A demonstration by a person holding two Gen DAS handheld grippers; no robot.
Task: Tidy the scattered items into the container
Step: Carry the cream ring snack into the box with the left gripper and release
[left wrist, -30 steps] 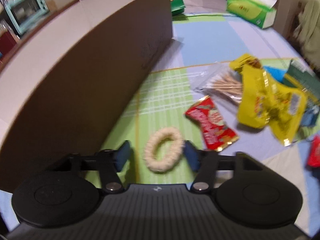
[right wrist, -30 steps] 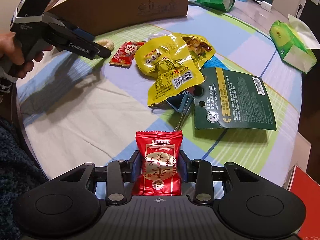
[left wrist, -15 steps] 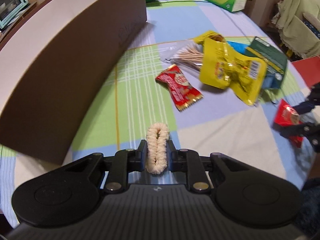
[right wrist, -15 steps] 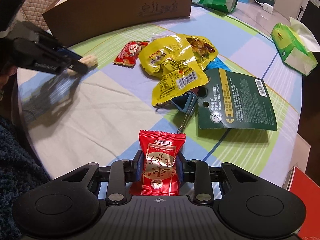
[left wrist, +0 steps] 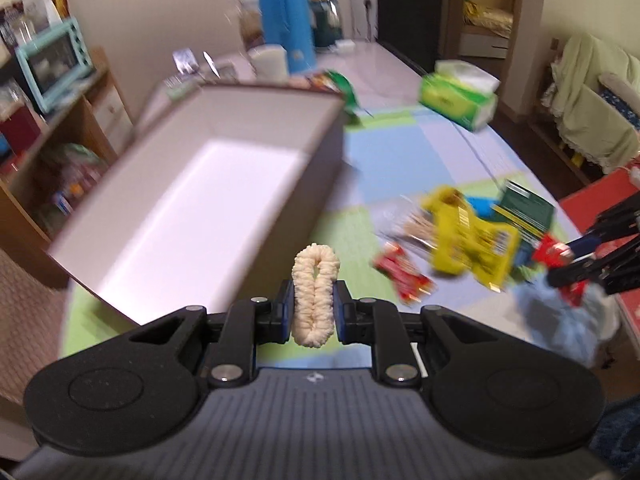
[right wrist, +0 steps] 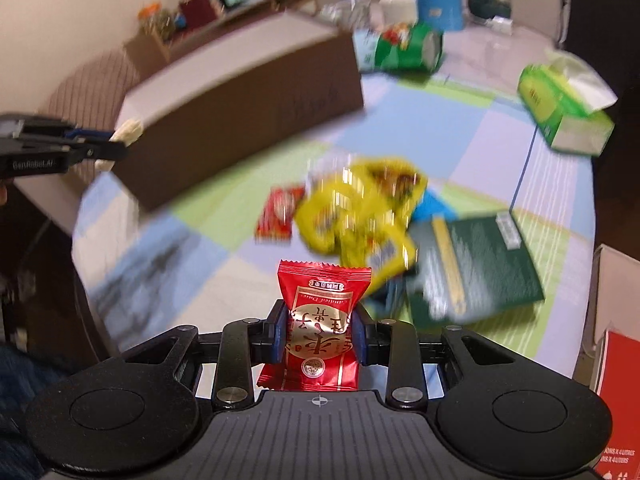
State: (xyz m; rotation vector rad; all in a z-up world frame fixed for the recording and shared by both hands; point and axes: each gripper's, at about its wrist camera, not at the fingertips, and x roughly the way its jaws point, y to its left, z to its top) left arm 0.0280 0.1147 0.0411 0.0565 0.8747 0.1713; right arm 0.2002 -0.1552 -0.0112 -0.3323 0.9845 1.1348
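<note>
- The left gripper [left wrist: 314,312] is clamped on a cream-coloured fuzzy loop hair tie [left wrist: 315,294], squeezed into a narrow upright oval between the blue pads; it is held in the air just beside the near corner of the long brown cardboard box [left wrist: 208,200], a little to that corner's right
- The box's pale open interior lies ahead and to the left of this gripper, its long axis running away towards the far end; a short carry forward and left over the near rim looks like what the drop needs
- The right gripper [right wrist: 320,336] grips a red foil snack packet with gold print [right wrist: 320,328], upright; it hangs well apart from the box, over the checked tablecloth [right wrist: 224,200], with the yellow snack bags [right wrist: 356,208] lying between
- The left gripper is plainly the nearer to the box; the right has the whole pile to cross
</note>
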